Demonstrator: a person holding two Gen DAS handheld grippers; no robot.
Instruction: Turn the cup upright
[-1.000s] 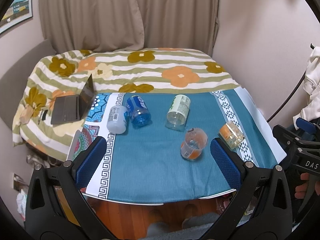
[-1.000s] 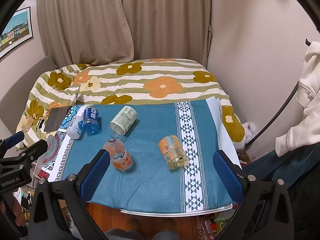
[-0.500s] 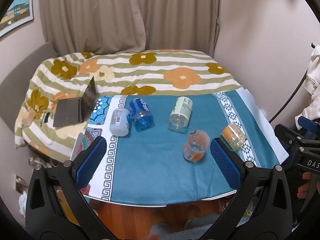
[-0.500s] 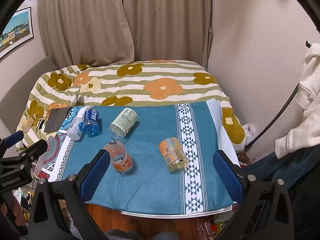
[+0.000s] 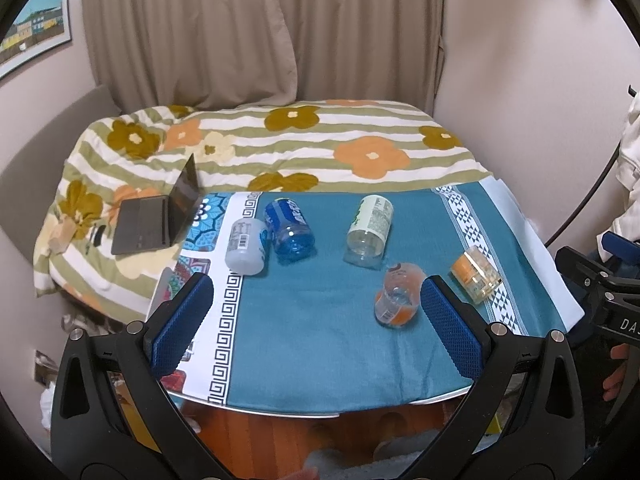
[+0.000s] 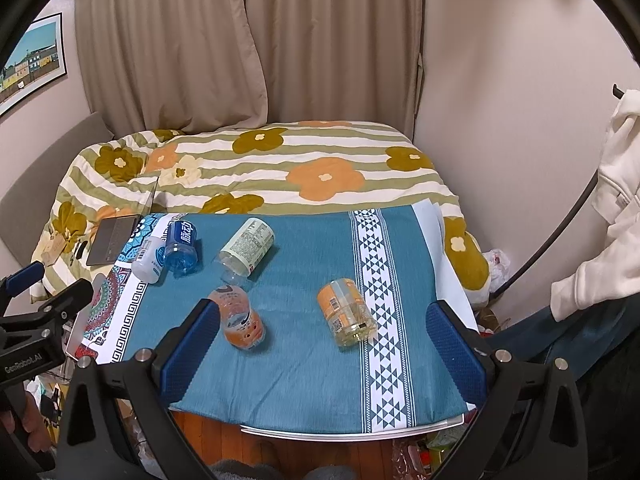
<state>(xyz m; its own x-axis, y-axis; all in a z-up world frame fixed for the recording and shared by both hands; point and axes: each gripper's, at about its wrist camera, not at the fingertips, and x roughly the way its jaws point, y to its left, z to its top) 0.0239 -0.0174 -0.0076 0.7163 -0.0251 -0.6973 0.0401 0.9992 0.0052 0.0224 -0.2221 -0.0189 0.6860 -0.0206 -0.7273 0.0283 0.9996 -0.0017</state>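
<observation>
Both tools are matte black plastic frames with triangular cut-outs. The left tongs [image 5: 316, 316] carry blue pads [image 5: 182, 322] with a fine mesh texture, and silver screws sit at the finger roots. The right tongs [image 6: 320, 350] match them: blue textured pads [image 6: 452, 354], silver screws, black arms. At nine o'clock in the right view the other tool's body bears white lettering, with bare fingers [image 6: 28, 428] below it.

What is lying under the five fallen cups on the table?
A teal cloth with white patterned bands lies under them, covering the table. Only the table's thin front edge shows; the tabletop itself is hidden.
</observation>
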